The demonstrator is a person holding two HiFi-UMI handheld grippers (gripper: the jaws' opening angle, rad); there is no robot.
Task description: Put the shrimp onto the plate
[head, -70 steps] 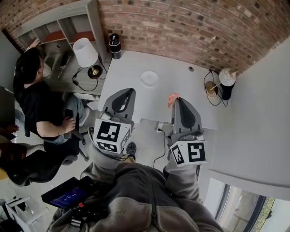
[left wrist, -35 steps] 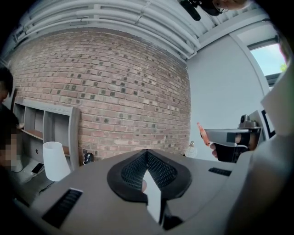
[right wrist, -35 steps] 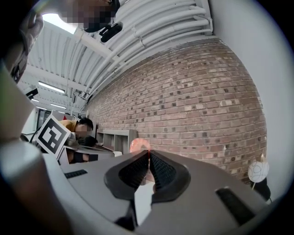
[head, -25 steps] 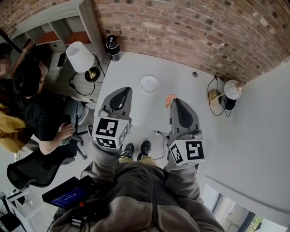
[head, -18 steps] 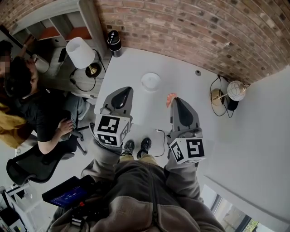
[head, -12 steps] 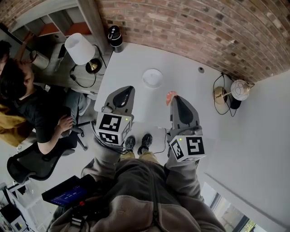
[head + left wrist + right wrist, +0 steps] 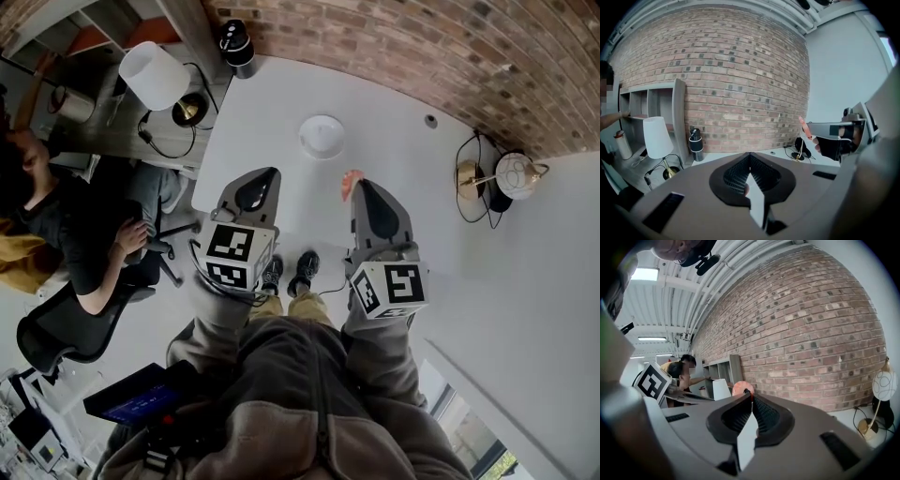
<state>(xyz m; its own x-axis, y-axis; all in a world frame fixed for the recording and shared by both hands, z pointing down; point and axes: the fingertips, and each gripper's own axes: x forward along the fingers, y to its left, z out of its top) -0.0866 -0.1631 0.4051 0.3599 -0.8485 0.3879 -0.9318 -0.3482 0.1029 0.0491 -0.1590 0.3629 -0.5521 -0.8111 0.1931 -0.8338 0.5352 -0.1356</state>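
Over the white table (image 7: 272,103), the right gripper (image 7: 359,187) pinched the pink shrimp (image 7: 349,182). The round white plate (image 7: 322,137) lay ahead and slightly left. The left gripper (image 7: 270,172) was closed on nothing.

The head view looks steeply down from above the person's lap, with the left gripper (image 7: 265,174) and right gripper (image 7: 362,186) close in mid-frame, the white table (image 7: 272,112) beyond them and the brick wall (image 7: 403,37) along the top edge. Each gripper view sits close behind its own jaws at the frame's bottom: the left faces about level at that wall, while the right tilts up and takes in ceiling at upper left. All 3 share the wall and the white lamp (image 7: 150,73), and the left gripper view also catches the right gripper with its shrimp (image 7: 350,181) at mid right.
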